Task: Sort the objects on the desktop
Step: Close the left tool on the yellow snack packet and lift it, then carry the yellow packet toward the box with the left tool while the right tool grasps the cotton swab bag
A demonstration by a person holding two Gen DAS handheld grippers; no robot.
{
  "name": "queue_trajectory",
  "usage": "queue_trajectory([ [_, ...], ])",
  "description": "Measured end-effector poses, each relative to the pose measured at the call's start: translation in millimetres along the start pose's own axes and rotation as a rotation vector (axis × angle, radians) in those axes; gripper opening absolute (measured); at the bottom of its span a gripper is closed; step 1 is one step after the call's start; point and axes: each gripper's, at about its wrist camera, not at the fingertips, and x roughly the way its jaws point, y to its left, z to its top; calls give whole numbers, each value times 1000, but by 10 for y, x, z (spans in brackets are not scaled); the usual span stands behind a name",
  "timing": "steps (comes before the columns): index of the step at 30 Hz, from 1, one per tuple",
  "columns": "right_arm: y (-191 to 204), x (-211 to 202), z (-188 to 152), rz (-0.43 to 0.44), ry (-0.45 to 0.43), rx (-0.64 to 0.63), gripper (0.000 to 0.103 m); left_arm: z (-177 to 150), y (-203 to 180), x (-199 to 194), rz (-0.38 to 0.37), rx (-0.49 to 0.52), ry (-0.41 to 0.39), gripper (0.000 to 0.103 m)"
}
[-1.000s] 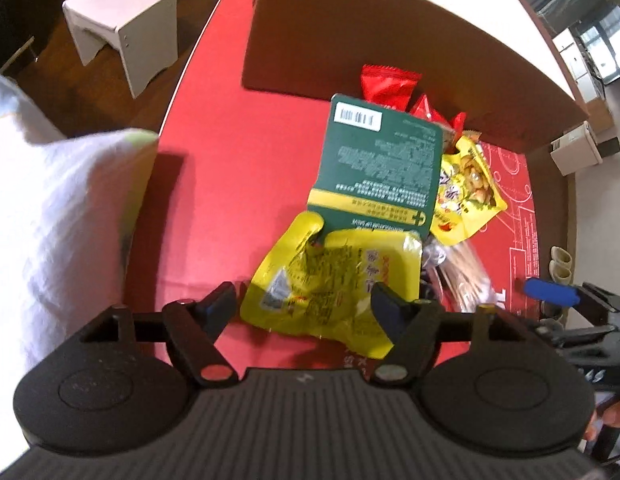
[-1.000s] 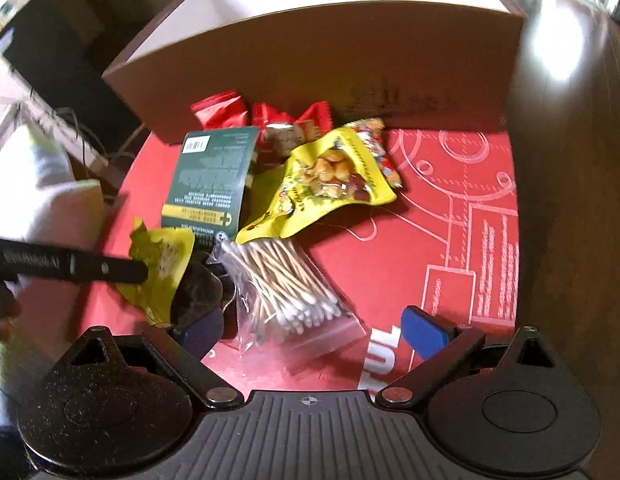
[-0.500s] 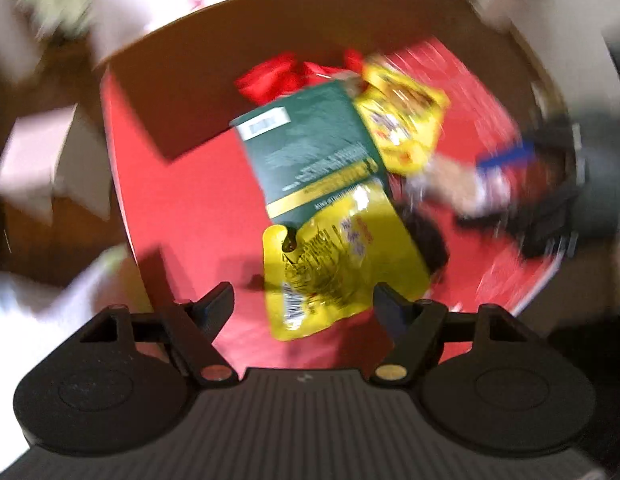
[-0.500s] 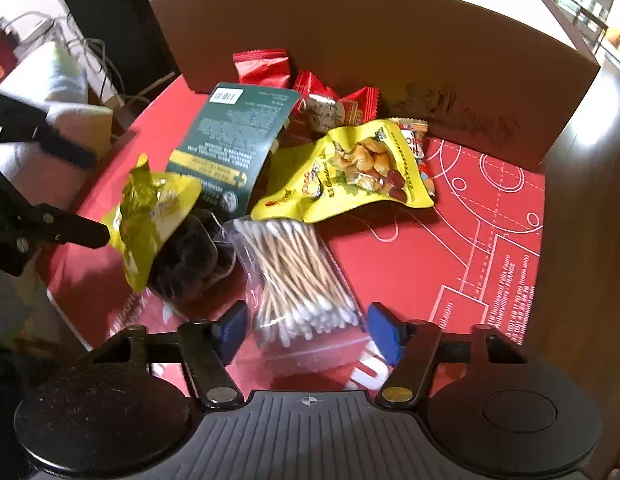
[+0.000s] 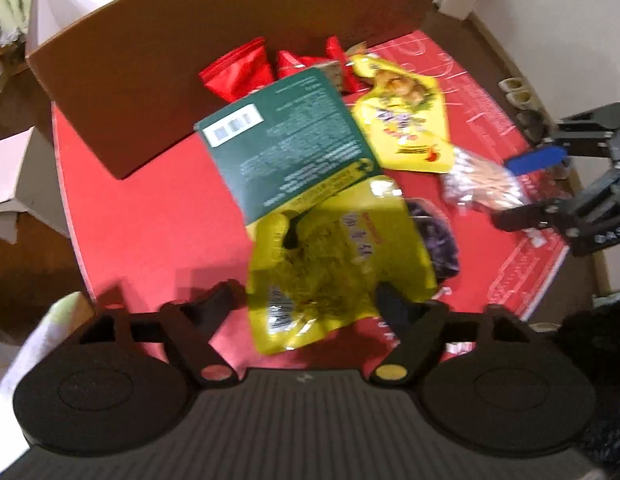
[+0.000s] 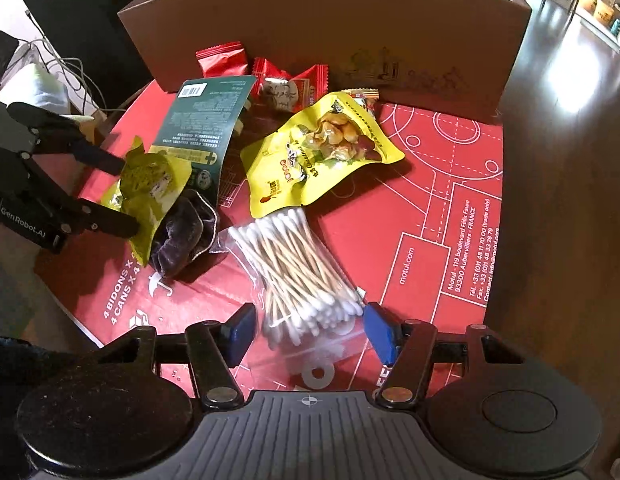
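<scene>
A crinkled yellow packet (image 5: 333, 272) lies on the red mat (image 5: 150, 220) between the fingers of my open left gripper (image 5: 310, 304), which also shows from the side in the right wrist view (image 6: 128, 196). A clear bag of cotton swabs (image 6: 298, 268) has its near end between the blue pads of my open right gripper (image 6: 310, 326). That gripper appears at the right edge of the left wrist view (image 5: 503, 194). A dark velvet scrunchie (image 6: 182, 236) lies partly under the yellow packet (image 6: 150, 184).
Behind lie a green card packet (image 6: 206, 120), a yellow nut bag (image 6: 321, 152) and red sachets (image 6: 222, 60). A brown cardboard box (image 6: 310, 20) walls off the back. The mat's printed right half (image 6: 449, 208) is bare, and dark floor drops off beyond it.
The left gripper swung round to face the box, keeping the yellow packet between its fingers. The right gripper shifted left over the swab bag, and its fingers narrowed from a wider spread.
</scene>
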Motion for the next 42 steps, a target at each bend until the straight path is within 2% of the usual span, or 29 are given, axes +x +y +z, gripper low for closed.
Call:
queue_trajectory([
  [2, 5, -2, 4, -2, 0, 1, 61, -37, -48, -32, 14, 24, -22, 63],
  [4, 5, -7, 6, -3, -1, 2, 61, -73, -97, -73, 32, 51, -42, 55],
  [5, 4, -10, 5, -3, -1, 2, 60, -84, -109, -97, 30, 47, -49, 41],
  [6, 4, -13, 2, -5, -2, 2, 60, -91, -108, -129, 31, 34, -50, 11],
  [7, 3, -16, 0, -7, -2, 2, 60, -103, -95, -139, 28, 17, -37, 0],
  [10, 14, -24, -5, -7, 2, -5, 60, -190, -43, -177, 28, -35, -6, 0],
  [11, 18, -26, -6, -7, 4, -8, 60, -219, -26, -189, 28, -52, 4, 5],
  [12, 23, -26, -6, -8, 5, -10, 60, -244, -10, -205, 26, -69, 11, 17],
  [13, 28, -23, -6, -11, 4, -11, 60, -253, 5, -238, 15, -85, 0, 25],
  [14, 33, -19, -5, -13, 4, -12, 60, -260, 20, -272, 4, -102, -13, 40],
  [15, 38, -16, -5, -16, 4, -14, 60, -254, 35, -312, -9, -122, -33, 45],
  [17, 40, -19, -7, -19, 2, -13, 61, -231, 43, -370, -28, -136, -62, 46],
  [19, 36, -20, -5, -19, 1, -12, 61, -202, 23, -405, -58, -127, -65, 54],
  [21, 32, -17, -2, -18, 2, -10, 61, -185, -31, -415, -91, -107, -52, 69],
  [23, 33, -15, -2, -19, 1, -9, 61, -172, -138, -404, -115, -74, -33, 70],
  [24, 36, -14, -2, -20, 1, -9, 61, -173, -197, -387, -121, -65, -22, 77],
  [26, 42, -13, -5, -24, -1, -8, 61, -180, -332, -309, -114, -58, 14, 90],
  [27, 45, -13, -6, -25, -2, -7, 61, -194, -404, -236, -94, -53, 31, 92],
  [31, 57, -10, -9, -32, -4, -5, 61, -204, -561, 49, 1, -79, 102, 91],
  [34, 72, -13, -13, -37, -5, -6, 61, -215, -634, 109, 63, -60, 85, 78],
  [35, 73, -15, -17, -37, -7, -4, 61, -216, -665, 103, 82, -36, 71, 66],
  [40, 114, -23, -29, -40, -1, -30, 59, -262, -608, 33, 56, -37, 49, 60],
  [42, 139, -44, -30, -35, -1, -51, 46, -294, -571, -9, 51, -51, 47, 57],
])
